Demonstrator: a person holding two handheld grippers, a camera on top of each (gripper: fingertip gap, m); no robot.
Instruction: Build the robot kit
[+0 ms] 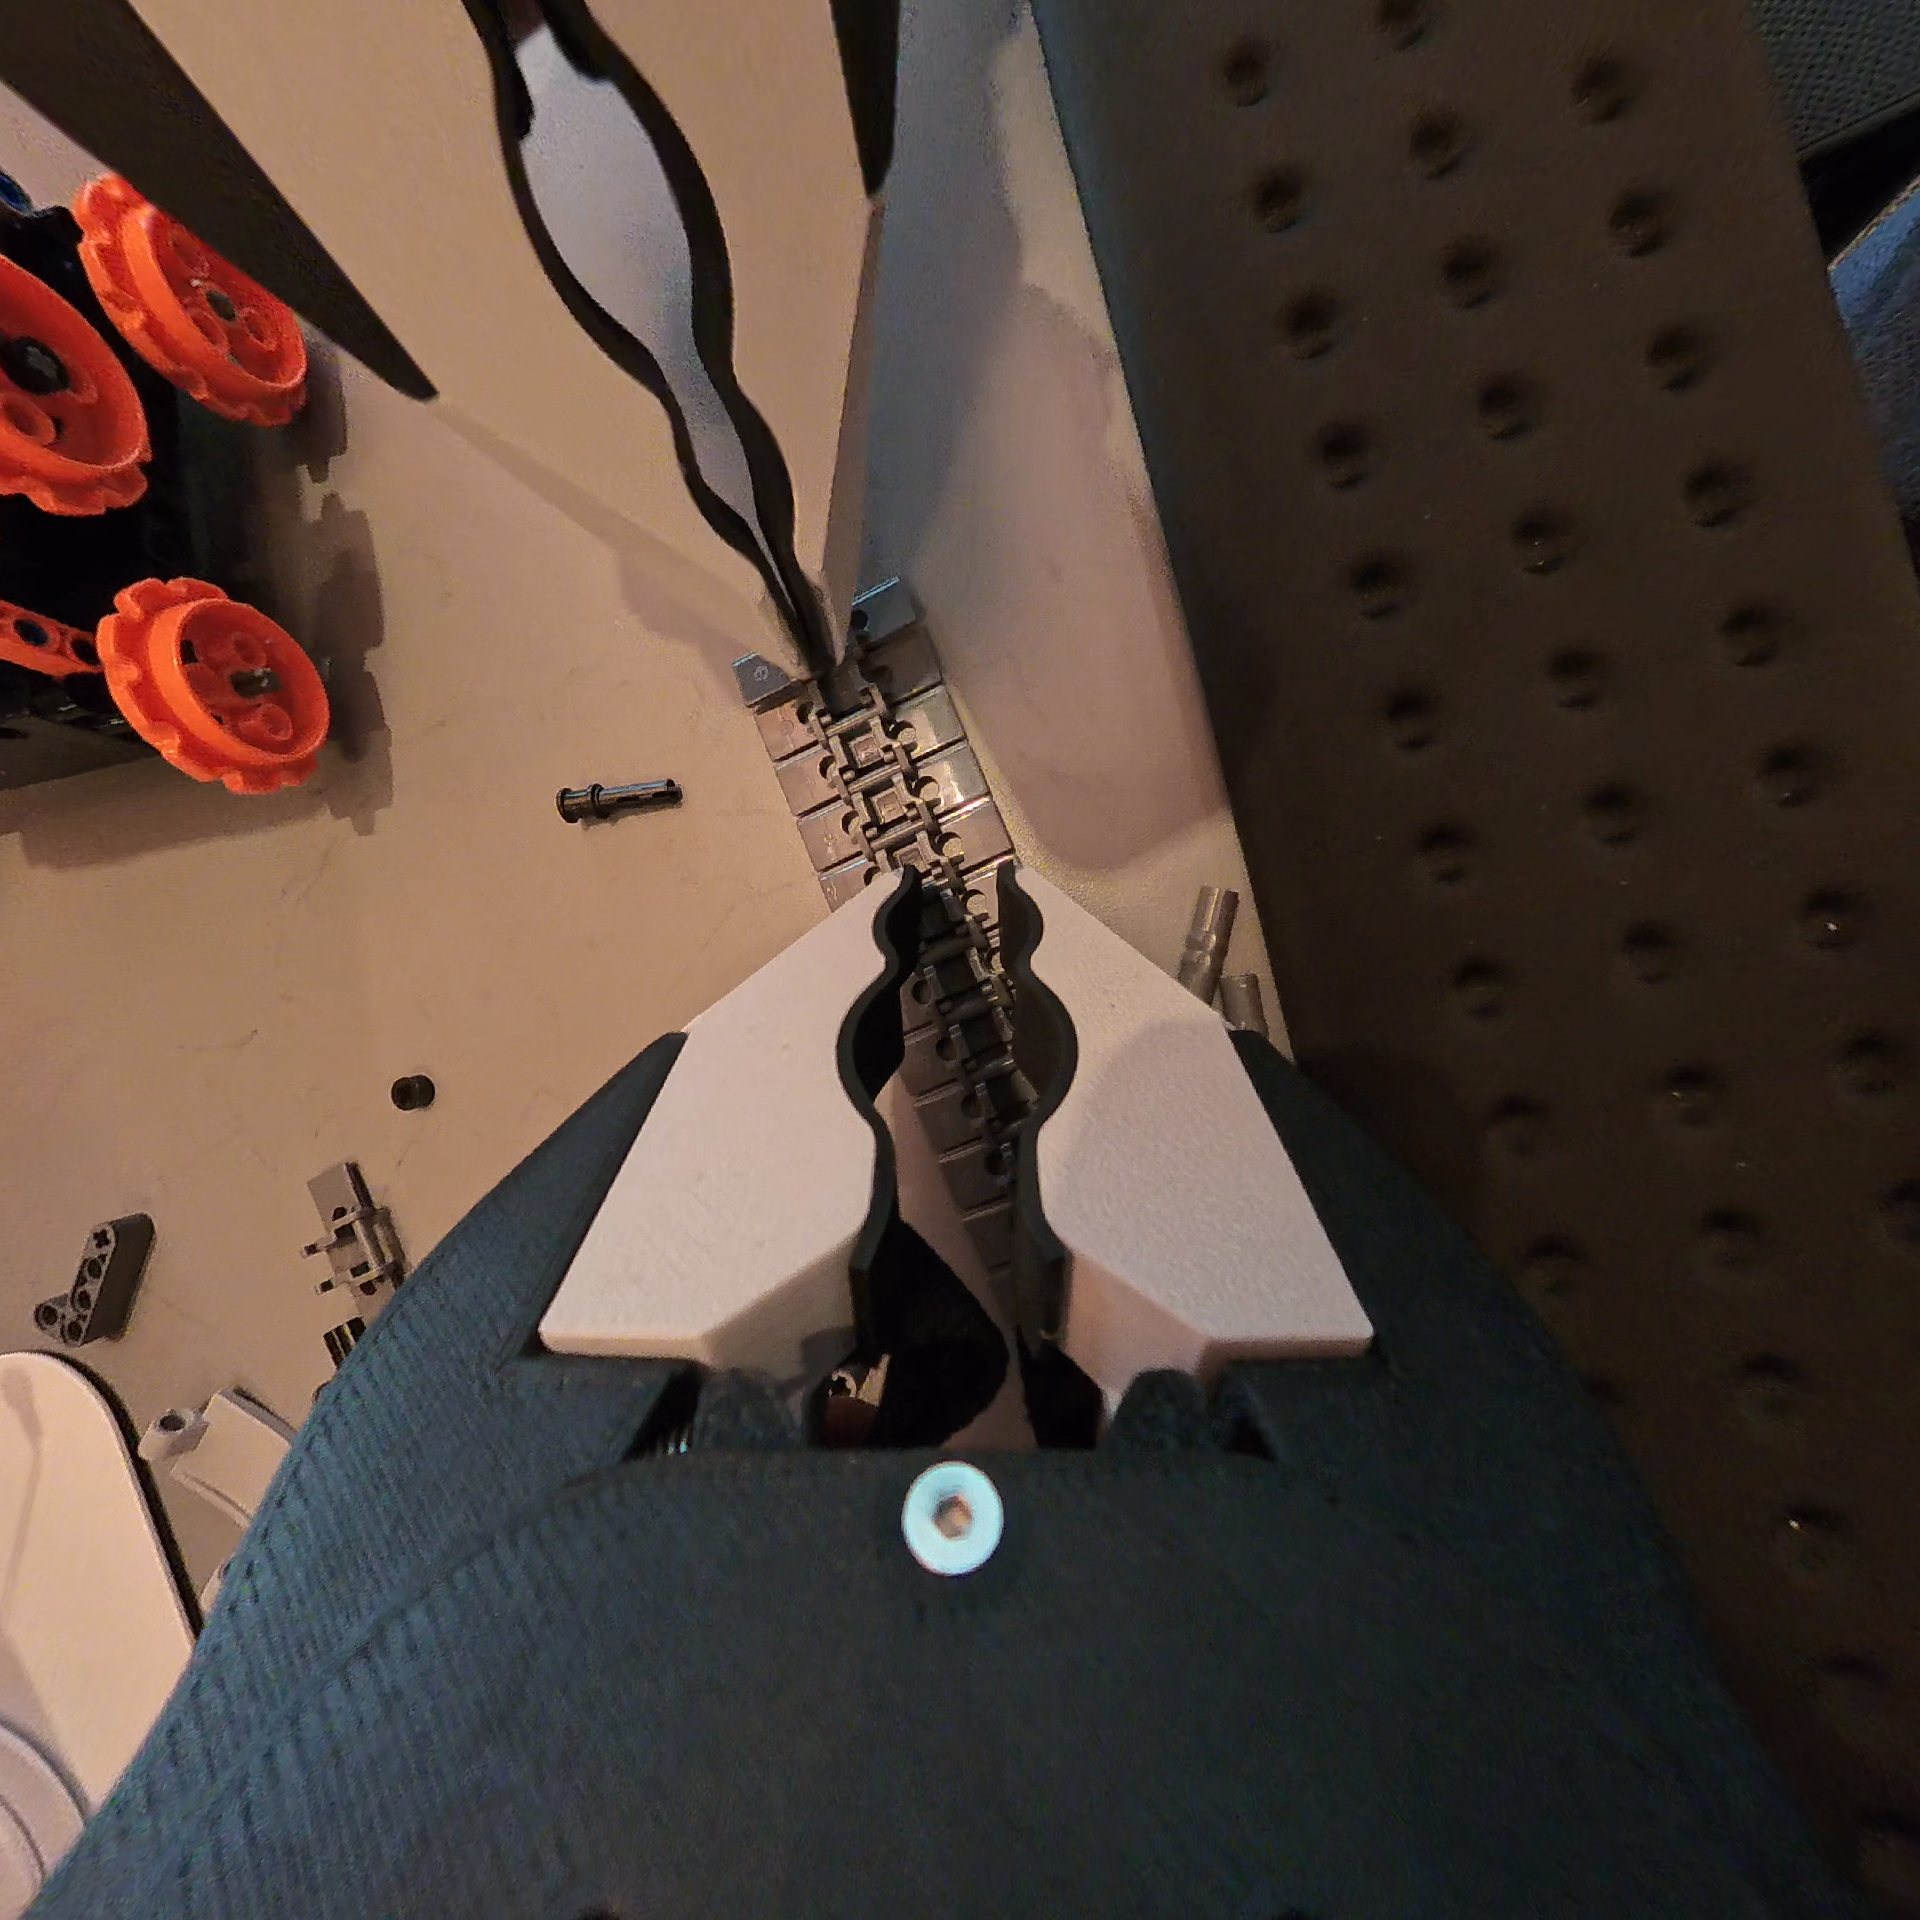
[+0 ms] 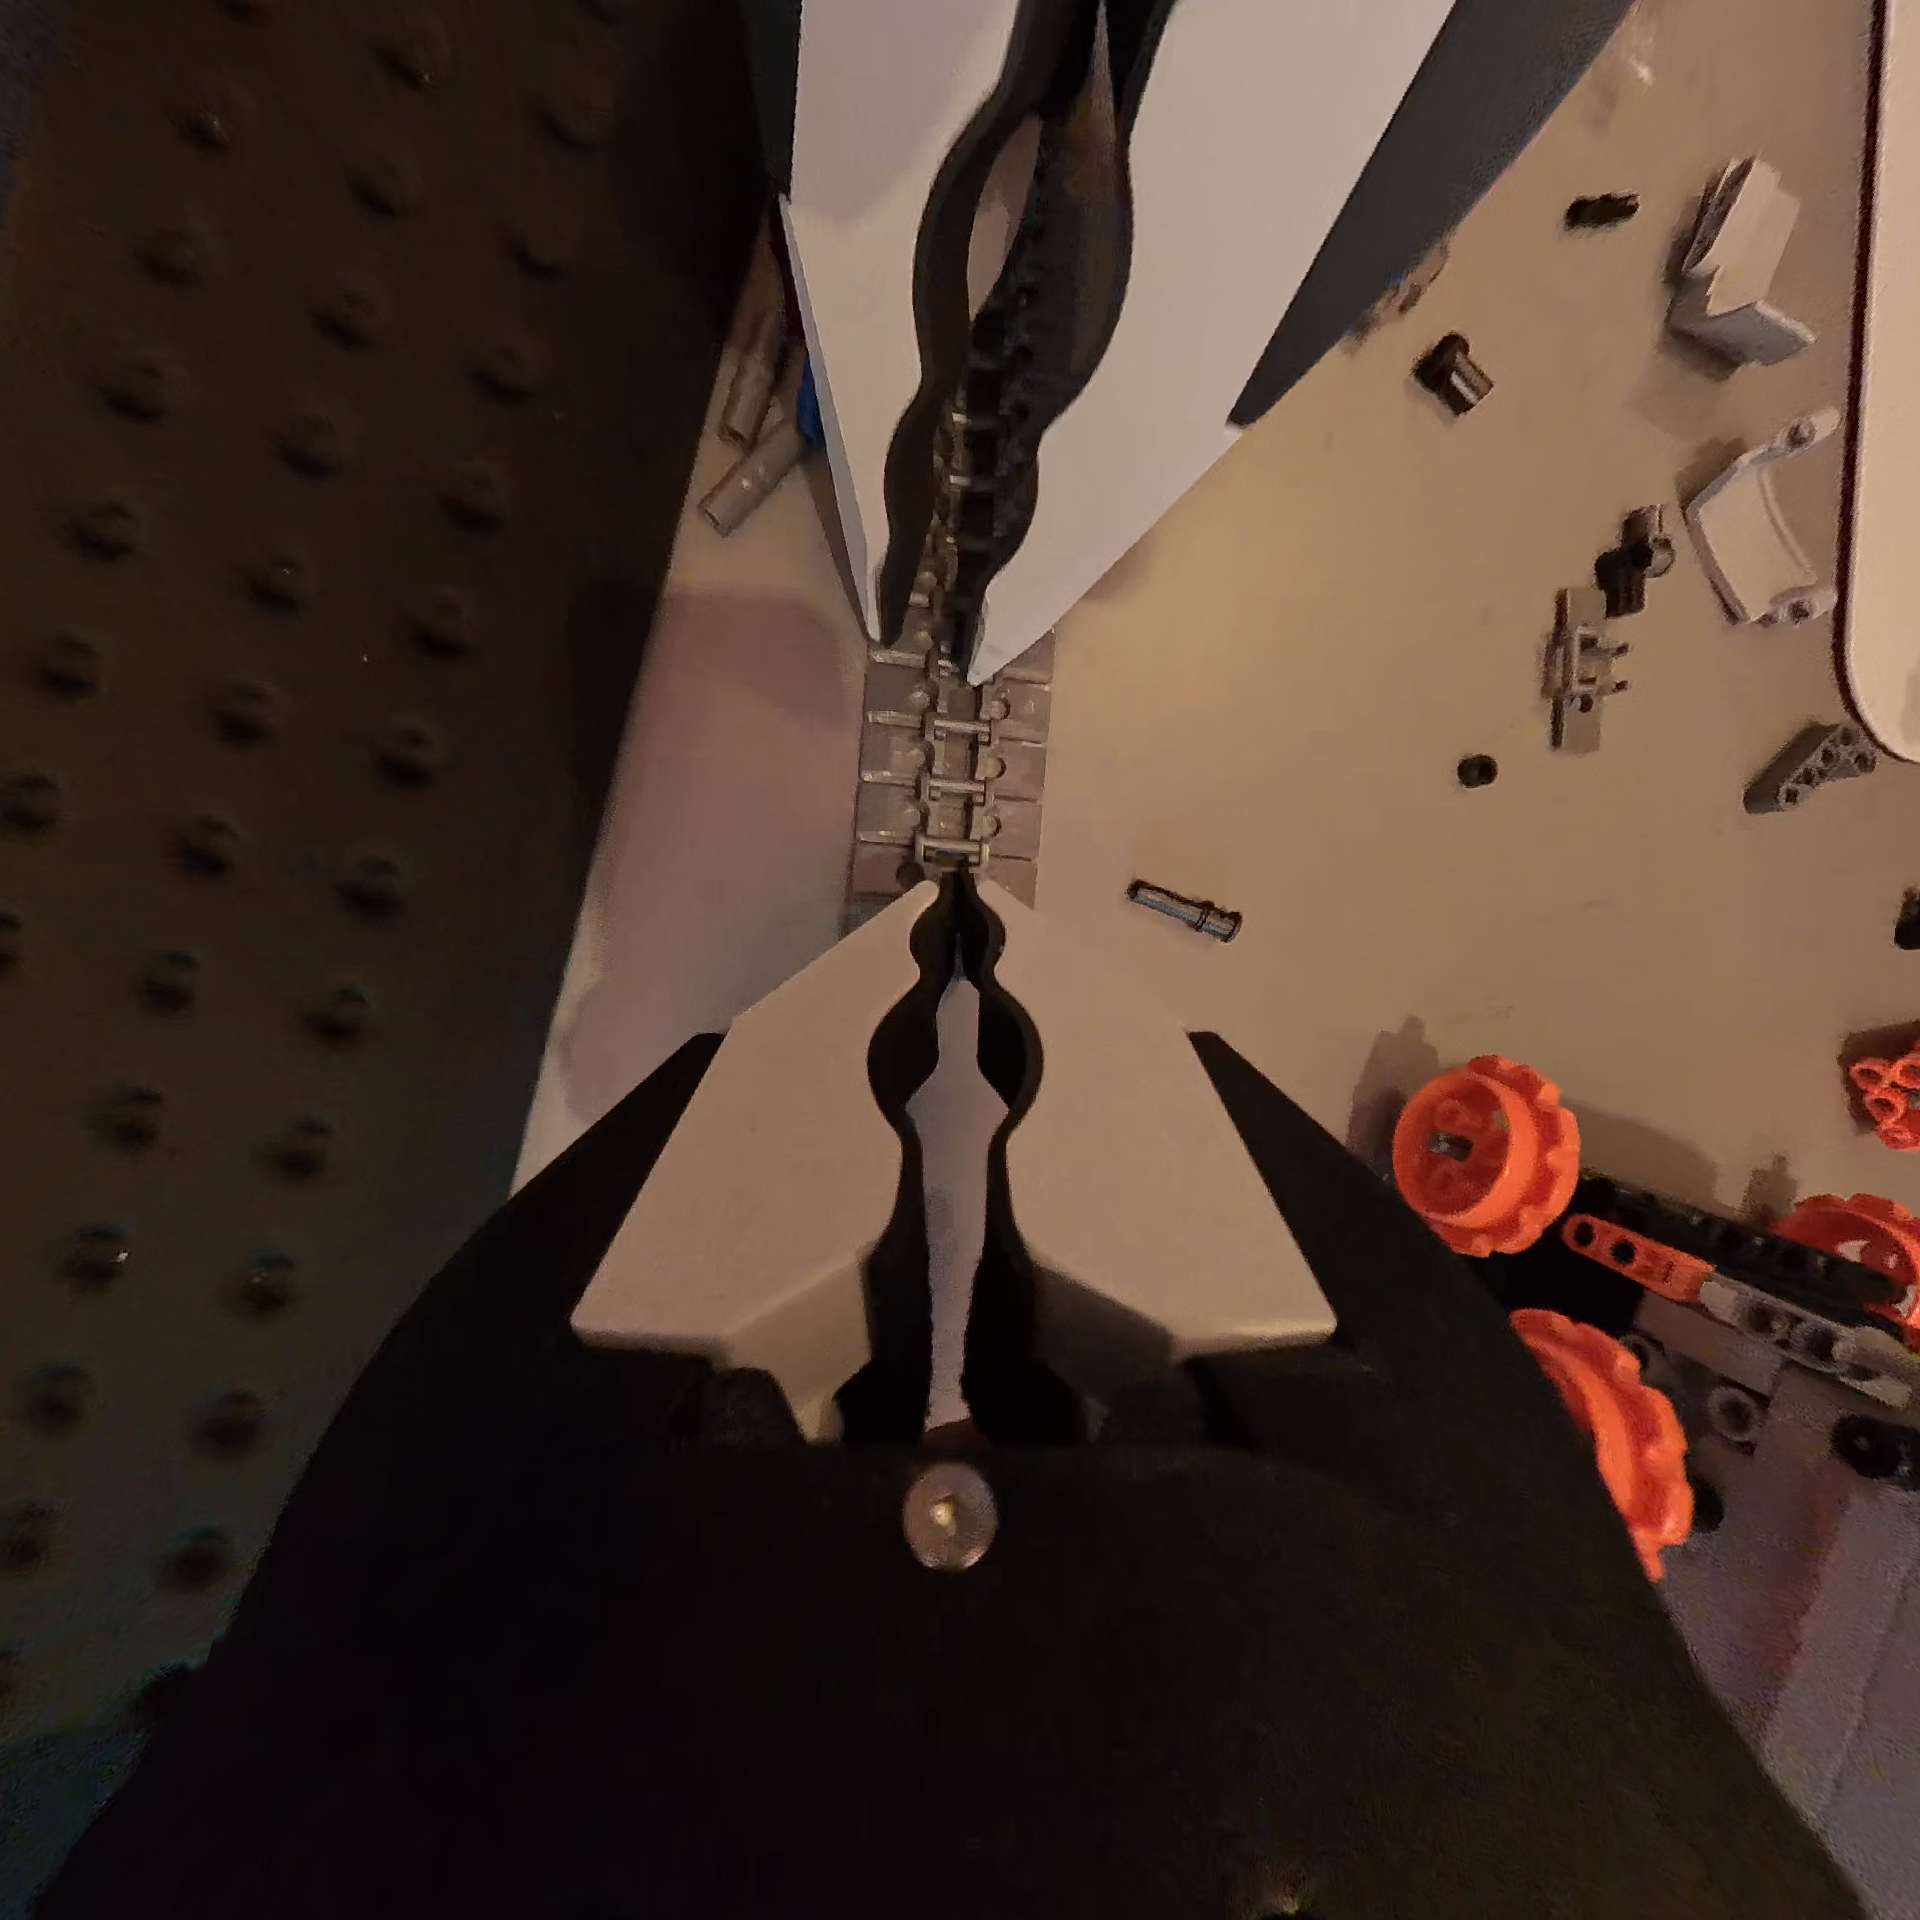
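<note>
A grey linked tread chain (image 1: 883, 779) lies stretched over the white table between my two grippers. My left gripper (image 1: 961, 883) is shut on one stretch of the chain, which runs back between its black pads. My right gripper (image 1: 819, 649) reaches in from the top of the left wrist view and pinches the chain's far end. In the right wrist view my right gripper (image 2: 951, 891) is shut on the end link of the chain (image 2: 951, 769), and my left gripper (image 2: 925, 642) holds the other side from above. Several links show between the two.
A black studded mat (image 1: 1558, 727) borders the chain (image 2: 260, 727). A model with orange wheels (image 1: 208, 675) stands nearby (image 2: 1486, 1164). A black pin (image 1: 618, 798), grey connector tubes (image 1: 1210, 935), small grey pieces (image 2: 1579, 675) and a white tray (image 2: 1891, 416) lie around. The gap from one gripper's tips to the other's is roughly 5 cm.
</note>
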